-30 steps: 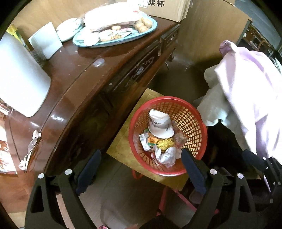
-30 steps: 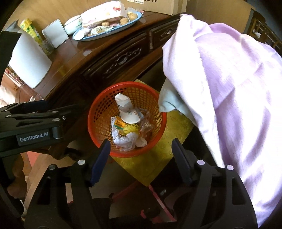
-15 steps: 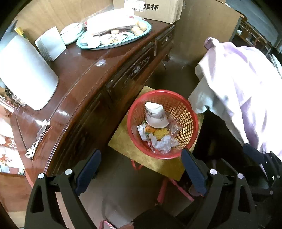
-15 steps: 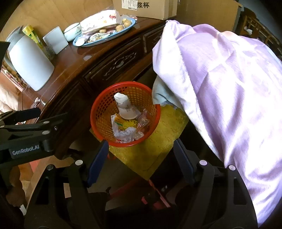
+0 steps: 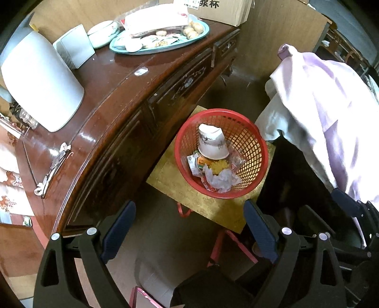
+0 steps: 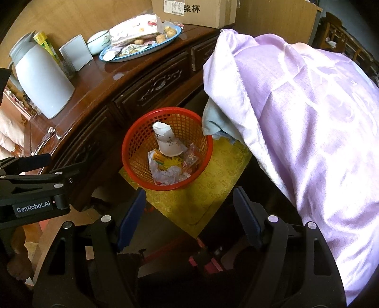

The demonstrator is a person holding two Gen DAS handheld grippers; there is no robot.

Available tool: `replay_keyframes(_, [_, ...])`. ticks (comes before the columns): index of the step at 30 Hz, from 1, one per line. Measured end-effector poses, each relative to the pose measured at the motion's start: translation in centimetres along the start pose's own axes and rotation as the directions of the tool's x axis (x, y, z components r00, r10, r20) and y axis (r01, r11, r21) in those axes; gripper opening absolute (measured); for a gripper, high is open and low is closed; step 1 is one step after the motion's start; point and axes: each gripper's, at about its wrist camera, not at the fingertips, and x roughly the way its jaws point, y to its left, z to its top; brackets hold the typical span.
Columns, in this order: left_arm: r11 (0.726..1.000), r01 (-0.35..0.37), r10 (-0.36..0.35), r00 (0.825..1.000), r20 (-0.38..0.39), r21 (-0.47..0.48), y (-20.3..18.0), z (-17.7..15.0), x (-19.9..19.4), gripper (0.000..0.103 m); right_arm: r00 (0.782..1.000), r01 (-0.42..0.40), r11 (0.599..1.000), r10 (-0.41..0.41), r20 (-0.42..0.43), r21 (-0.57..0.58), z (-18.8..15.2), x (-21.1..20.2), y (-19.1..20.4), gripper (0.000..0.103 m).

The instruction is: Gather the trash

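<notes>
A red mesh basket (image 5: 255, 151) (image 6: 137, 151) stands on a yellow-topped stool (image 5: 189, 192) (image 6: 208, 189) beside a dark wooden desk. In it lie an upturned white paper cup (image 5: 212, 144) (image 6: 167, 142), crumpled wrappers (image 5: 220, 177) (image 6: 169, 173) and a yellow scrap. My left gripper (image 5: 189, 227) is open and empty, held above and in front of the basket. My right gripper (image 6: 188, 213) is open and empty, also above the stool's near edge. The left gripper's body (image 6: 30, 196) shows at the left of the right wrist view.
The desk (image 5: 113, 94) (image 6: 101, 78) carries a white jug (image 5: 42, 85) (image 6: 42, 78), a white box (image 5: 74, 49), a bowl, a teal tray of snacks (image 5: 163, 40) (image 6: 142, 40) and a cardboard box (image 5: 222, 9). A purple cloth (image 5: 327, 99) (image 6: 308, 113) drapes over furniture to the right.
Both grippers have drawn back and up from the basket, so it looks smaller and more of the desk shows. Both stay open and empty.
</notes>
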Motion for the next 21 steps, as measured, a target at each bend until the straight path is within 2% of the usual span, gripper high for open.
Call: replay_keyframes(21, [1.0, 0.0, 0.0, 1.0, 0.004, -0.004, 0.12, -0.05, -0.12, 0.091, 1.0, 0.005, 1.0, -0.005, -0.008, 0.001, -0.34, 0.28, -0.21, 0.074])
